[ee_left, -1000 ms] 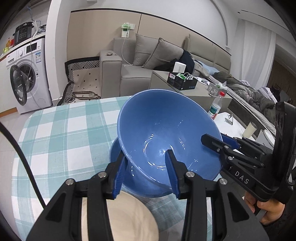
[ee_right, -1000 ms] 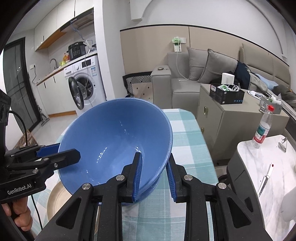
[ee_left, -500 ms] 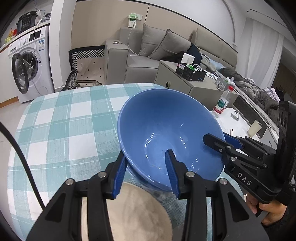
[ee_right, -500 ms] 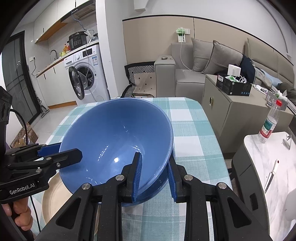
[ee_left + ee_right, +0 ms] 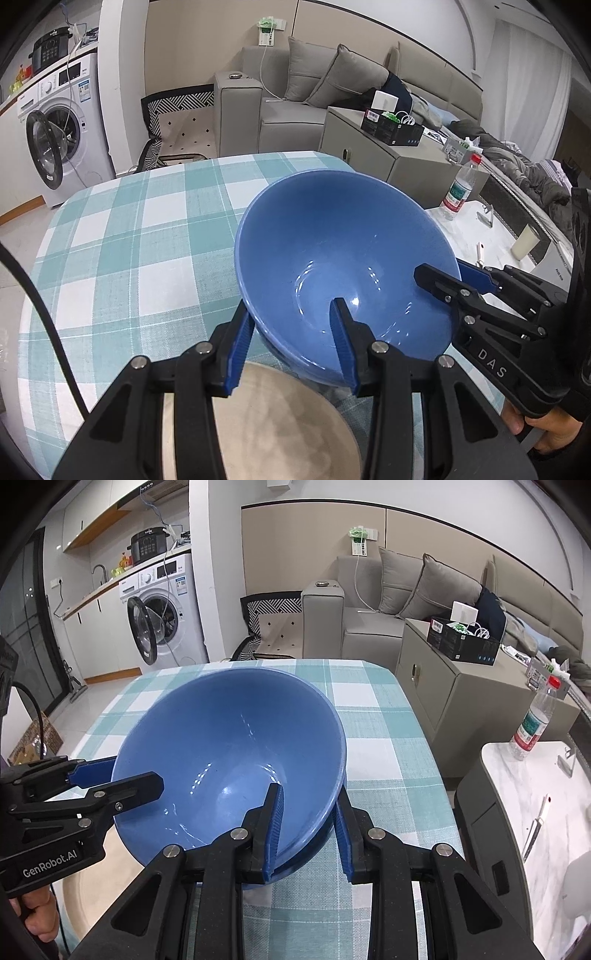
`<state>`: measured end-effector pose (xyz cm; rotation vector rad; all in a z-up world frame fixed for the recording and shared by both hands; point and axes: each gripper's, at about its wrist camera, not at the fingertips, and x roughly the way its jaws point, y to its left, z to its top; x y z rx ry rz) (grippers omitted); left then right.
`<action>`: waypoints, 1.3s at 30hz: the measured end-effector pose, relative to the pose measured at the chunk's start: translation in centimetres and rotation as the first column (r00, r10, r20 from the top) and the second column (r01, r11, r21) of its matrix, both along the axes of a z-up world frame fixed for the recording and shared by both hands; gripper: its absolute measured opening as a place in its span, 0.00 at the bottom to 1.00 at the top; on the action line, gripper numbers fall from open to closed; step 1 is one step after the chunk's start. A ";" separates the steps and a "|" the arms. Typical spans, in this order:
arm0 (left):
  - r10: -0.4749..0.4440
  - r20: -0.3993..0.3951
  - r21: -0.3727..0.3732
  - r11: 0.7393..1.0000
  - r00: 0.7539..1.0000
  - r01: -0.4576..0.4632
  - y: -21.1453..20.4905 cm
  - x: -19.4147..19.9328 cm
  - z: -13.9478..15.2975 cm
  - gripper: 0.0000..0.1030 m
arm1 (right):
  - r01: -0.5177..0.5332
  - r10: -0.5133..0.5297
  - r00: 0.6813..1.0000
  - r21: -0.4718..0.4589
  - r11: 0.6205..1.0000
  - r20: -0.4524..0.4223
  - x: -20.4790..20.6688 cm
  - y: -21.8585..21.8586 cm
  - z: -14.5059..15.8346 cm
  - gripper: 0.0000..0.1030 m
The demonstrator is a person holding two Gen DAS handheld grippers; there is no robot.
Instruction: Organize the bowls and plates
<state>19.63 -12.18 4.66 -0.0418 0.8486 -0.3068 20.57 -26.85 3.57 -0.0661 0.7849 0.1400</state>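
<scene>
Over the checked tablecloth [image 5: 140, 236], the blue bowl [image 5: 343, 258] is held tilted, mouth angled toward the cameras. Beside it lies a beige plate [image 5: 280, 421]. Its rim is pinched by 2 grippers: left gripper [image 5: 291, 328], right gripper [image 5: 310, 808].

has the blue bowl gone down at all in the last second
Yes. The blue bowl, clamped by both grippers, has come down: in the left wrist view its far rim earlier overlapped the sofa, now it sits wholly against the checked tablecloth.
</scene>
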 end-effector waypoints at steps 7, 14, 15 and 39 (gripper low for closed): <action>0.004 -0.002 0.045 0.999 1.000 -0.004 -0.4 0.3 -0.7 0.40 | 0.007 -0.007 1.000 -0.060 0.998 0.007 0.0 0.7 -0.7 0.26; 0.004 -0.009 0.089 0.996 1.000 -0.003 -0.8 0.4 -1.4 0.41 | 0.000 0.001 1.000 -0.083 0.997 0.011 -0.2 1.2 -0.9 0.28; 0.003 -0.007 0.096 0.995 1.000 -0.002 -0.9 0.4 -1.4 0.41 | -0.001 0.002 1.000 -0.085 0.996 0.013 -0.2 1.2 -0.9 0.28; -0.026 -0.012 0.042 0.999 1.000 0.026 -0.4 0.0 -0.8 0.50 | -0.037 0.040 0.998 -0.062 0.997 0.048 -1.3 0.5 -0.9 0.47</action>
